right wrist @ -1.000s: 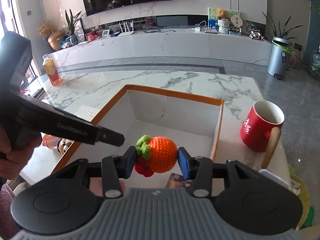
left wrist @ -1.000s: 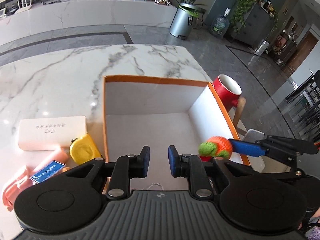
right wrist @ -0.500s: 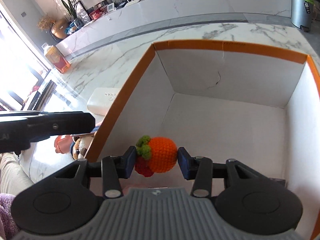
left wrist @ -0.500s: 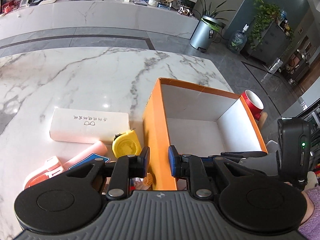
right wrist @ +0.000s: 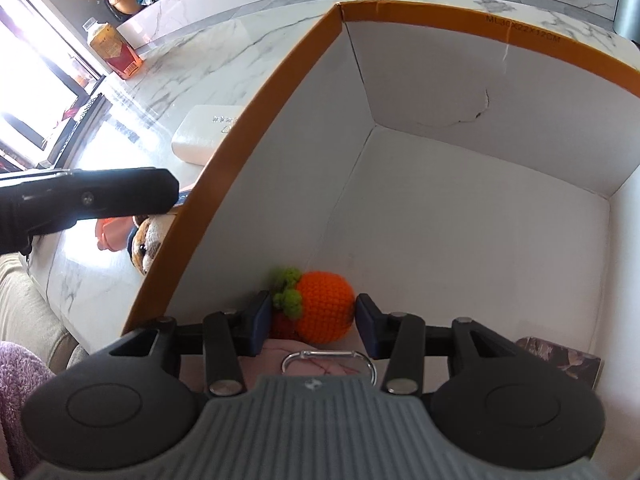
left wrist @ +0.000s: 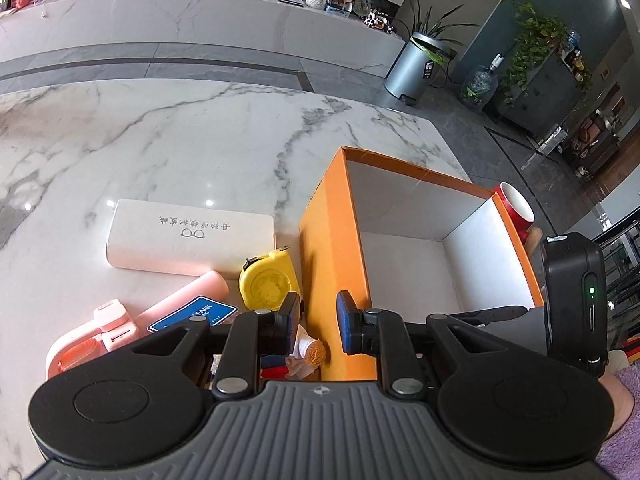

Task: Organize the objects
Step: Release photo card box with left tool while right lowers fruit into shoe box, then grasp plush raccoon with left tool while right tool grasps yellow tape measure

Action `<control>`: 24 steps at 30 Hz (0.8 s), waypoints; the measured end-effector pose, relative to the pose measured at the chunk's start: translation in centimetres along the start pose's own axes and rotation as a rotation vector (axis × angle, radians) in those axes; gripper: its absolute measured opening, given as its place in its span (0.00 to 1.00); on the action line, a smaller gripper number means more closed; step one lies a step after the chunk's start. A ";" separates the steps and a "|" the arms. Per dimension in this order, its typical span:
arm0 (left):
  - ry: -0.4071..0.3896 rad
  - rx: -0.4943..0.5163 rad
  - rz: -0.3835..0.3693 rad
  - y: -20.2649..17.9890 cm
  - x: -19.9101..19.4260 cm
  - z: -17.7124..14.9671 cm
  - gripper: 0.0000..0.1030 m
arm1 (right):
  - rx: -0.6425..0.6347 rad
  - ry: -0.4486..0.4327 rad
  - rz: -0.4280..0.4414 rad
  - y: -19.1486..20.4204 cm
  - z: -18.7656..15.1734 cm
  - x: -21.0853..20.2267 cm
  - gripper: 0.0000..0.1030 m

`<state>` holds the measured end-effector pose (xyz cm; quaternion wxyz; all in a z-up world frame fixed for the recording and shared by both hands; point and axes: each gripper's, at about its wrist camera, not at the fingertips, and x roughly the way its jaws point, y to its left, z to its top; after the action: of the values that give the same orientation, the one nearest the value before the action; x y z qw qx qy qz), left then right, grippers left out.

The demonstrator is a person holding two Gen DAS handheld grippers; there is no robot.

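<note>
**Orange toy inside the box**

From my left tool (left wrist: 318,322), I saw its jaws a little apart with nothing between them, over the orange box's (left wrist: 336,264) side wall. A yellow tape measure (left wrist: 268,284) and a white case (left wrist: 192,238) lay on the bench (left wrist: 160,140) beside the box.

From my right tool (right wrist: 308,320), I saw it pinching the knitted orange toy (right wrist: 324,308) low inside the box (right wrist: 256,128), by its left wall.
</note>
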<state>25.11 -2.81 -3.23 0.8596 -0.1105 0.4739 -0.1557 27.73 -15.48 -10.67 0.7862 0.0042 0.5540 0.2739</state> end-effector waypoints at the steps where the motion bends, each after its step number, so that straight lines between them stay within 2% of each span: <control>1: 0.002 0.001 0.000 -0.1 -0.1 -0.1 0.22 | -0.002 -0.001 0.002 0.0 -0.1 -0.1 0.46; 9: -0.013 0.002 0.033 0.1 -2.1 -0.8 0.22 | -0.028 -0.033 -0.039 0.6 -0.5 -0.8 0.51; 13: -0.031 0.003 0.057 0.7 -4.0 -1.3 0.26 | -0.028 -0.064 -0.058 0.8 -0.4 -2.0 0.55; 14: -0.038 0.007 0.064 0.9 -4.6 -1.4 0.26 | -0.030 -0.081 -0.060 0.9 -0.4 -2.7 0.58; 17: -0.054 0.025 0.093 1.7 -6.5 -1.7 0.26 | -0.039 -0.141 -0.038 2.0 -0.3 -5.2 0.59; 21: -0.073 0.071 0.144 2.9 -8.7 -2.3 0.26 | -0.111 -0.235 -0.066 4.7 -0.4 -8.2 0.54; 24: -0.081 0.103 0.180 4.0 -10.0 -2.9 0.26 | -0.171 -0.273 -0.028 6.6 -0.4 -10.0 0.54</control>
<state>18.27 4.52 1.65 0.8931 -0.0291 0.4382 -0.0975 22.24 -14.33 -0.10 0.8554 -0.0334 0.4166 0.3059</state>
